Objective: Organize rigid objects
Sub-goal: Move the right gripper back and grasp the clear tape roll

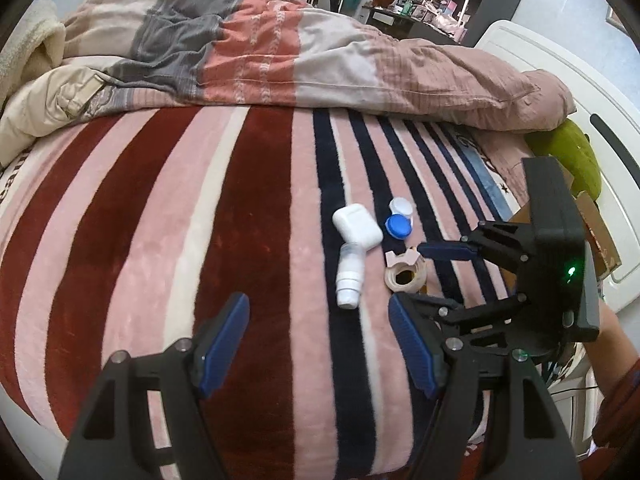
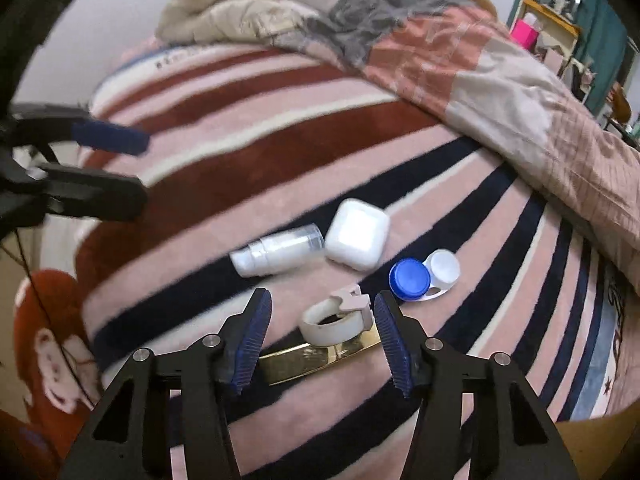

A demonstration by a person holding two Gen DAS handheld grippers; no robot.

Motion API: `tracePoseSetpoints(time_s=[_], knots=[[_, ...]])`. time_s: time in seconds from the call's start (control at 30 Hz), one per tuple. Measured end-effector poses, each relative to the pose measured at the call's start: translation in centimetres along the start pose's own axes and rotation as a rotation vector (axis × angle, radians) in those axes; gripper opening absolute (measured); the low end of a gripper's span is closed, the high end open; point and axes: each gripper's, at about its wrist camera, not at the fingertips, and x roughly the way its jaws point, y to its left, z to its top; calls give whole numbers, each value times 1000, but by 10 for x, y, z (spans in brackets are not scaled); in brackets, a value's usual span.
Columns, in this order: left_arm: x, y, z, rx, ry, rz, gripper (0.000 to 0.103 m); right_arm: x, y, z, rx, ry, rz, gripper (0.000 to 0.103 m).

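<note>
On the pink, maroon and navy striped fleece blanket (image 2: 248,128) lies a small cluster of hard items: a white rounded plastic earbud case (image 2: 357,235), a small white pump bottle with a clear cap (image 2: 276,254) lying on its side and touching the case, a contact lens case with one blue and one white screw cap (image 2: 424,276), a cream-coloured roll of tape with a notched pink tab (image 2: 340,318), and a flat, shiny gold bar (image 2: 316,354) under the roll. The right gripper (image 2: 322,340) is spread wide and holds nothing; the tape roll sits directly ahead between its blue ribbed pads (image 2: 250,340), nearer the right-hand pad, while the gold bar's long axis runs crosswise from one finger to the other. This is clearly the closer hand, so the roll looks like its likely target. The left gripper (image 1: 320,344) is likewise released and empty, hovering back from the cluster with the pump bottle (image 1: 350,280) lying ahead, its long axis pointing roughly toward that gripper. What the gold bar is I cannot say; most of it is hidden by the roll and fingers, and it seems barely visible in the left wrist view. The right wrist view is blurred at its left edge.
</note>
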Motion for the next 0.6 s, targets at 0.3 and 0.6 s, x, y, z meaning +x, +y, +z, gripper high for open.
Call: tracePoseSetpoints(time_s=[0.3,0.6], knots=[[-1,-10,6,3,2,-25,69,3,6,-12,-72,59,-66,4],[-21,-33,8,11,-37,-55,69,-29,1,-11,-28,-6,-3,36]])
